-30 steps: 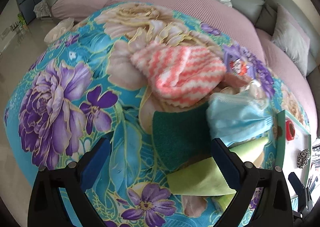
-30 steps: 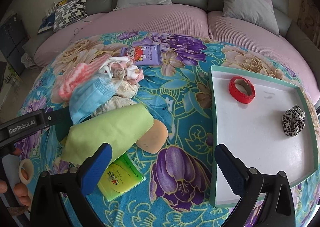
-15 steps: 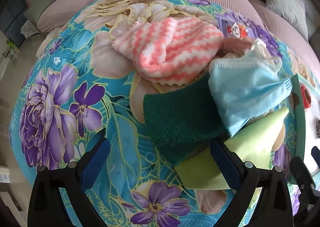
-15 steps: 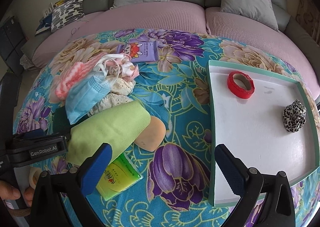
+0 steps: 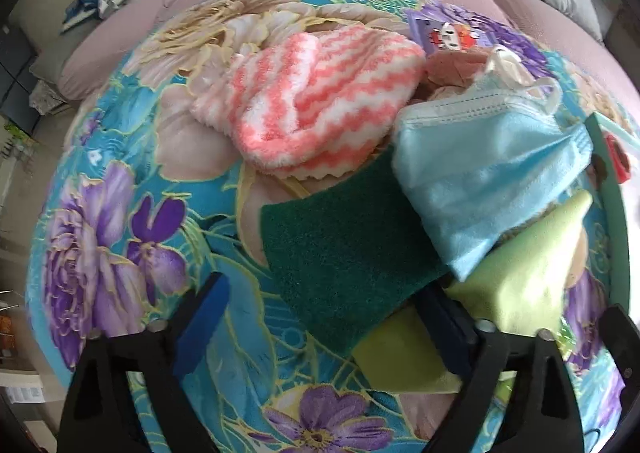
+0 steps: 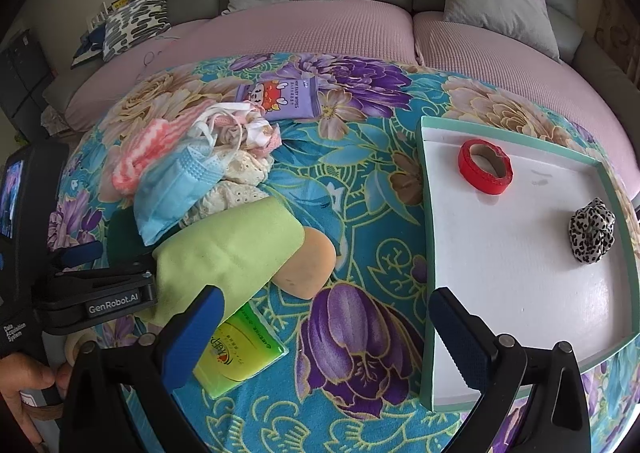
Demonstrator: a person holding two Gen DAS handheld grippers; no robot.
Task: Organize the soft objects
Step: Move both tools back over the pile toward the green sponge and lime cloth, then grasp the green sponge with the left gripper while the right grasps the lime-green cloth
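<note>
Right wrist view alone shows white tray (image 6: pixel 520 277) with red tape roll (image 6: pixel 485 167), leopard scrunchie (image 6: pixel 592 231). Left gripper (image 5: pixel 328 317) pitched steeply down, jaws closing around green scouring pad (image 5: pixel 340 253), not yet gripping. Right gripper (image 6: pixel 324 333) spread, empty.

Two wrist fisheyes looking steeply down on one floral blanket (image 6: pixel 360 181)

The left wrist view is sitting close over the pile, with the green scouring pad (image 5: pixel 344 249) filling the frame's centre, the striped cloth (image 5: pixel 320 109) above it and the blue mask (image 5: pixel 488 181) at right, facing the sofa cushions along the top edge. The right wrist view is looking from farther back and more to the right, taking in the white tray (image 6: pixel 520 285) at right and that same pile at left. Both are sharing the mask (image 6: pixel 176 189), the yellow-green cloth (image 6: pixel 236 253) and the purple wipes pack (image 6: pixel 280 97); the left gripper (image 6: pixel 116 257) is showing at the right view's left edge.
</note>
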